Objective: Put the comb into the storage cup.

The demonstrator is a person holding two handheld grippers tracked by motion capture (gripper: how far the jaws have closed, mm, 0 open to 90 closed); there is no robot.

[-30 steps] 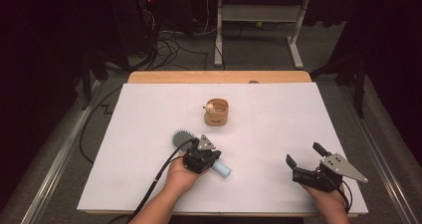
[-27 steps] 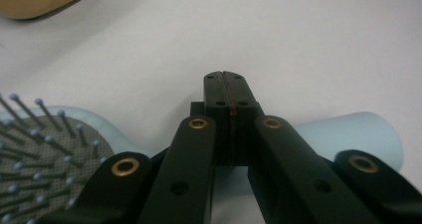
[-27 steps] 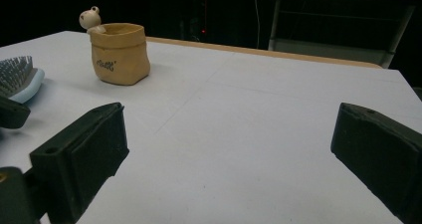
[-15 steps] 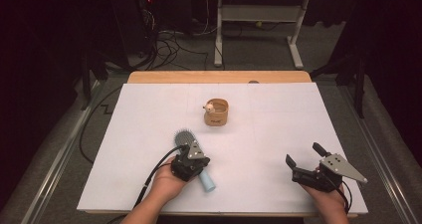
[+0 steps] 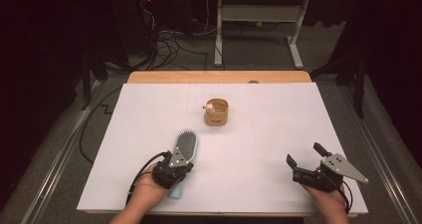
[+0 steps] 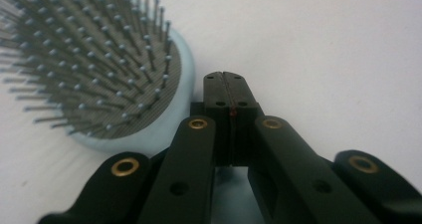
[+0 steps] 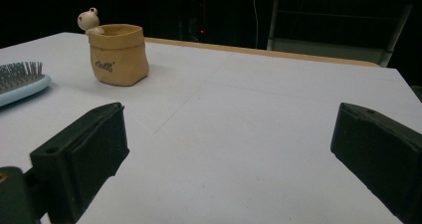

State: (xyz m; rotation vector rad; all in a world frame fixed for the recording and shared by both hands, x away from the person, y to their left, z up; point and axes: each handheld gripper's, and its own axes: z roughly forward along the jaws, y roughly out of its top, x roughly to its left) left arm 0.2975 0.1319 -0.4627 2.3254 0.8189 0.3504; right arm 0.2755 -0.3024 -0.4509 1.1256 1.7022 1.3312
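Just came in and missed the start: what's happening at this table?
A person works two handheld grippers over a white table. The left gripper, jaws shut, sits over the handle of a light blue hairbrush lying bristles up; whether it grips the handle is hard to tell. The right gripper waits open, empty. A small tan pot stands farther back.

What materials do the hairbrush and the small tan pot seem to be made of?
Hairbrush: pale blue body, smooth and slightly glossy, probably plastic; dark ribbed cushion, likely rubber; thin bristles with ball tips, metal or plastic.
Tan pot: matte, wrinkled like a paper bag but rigid-looking, perhaps ceramic or resin.
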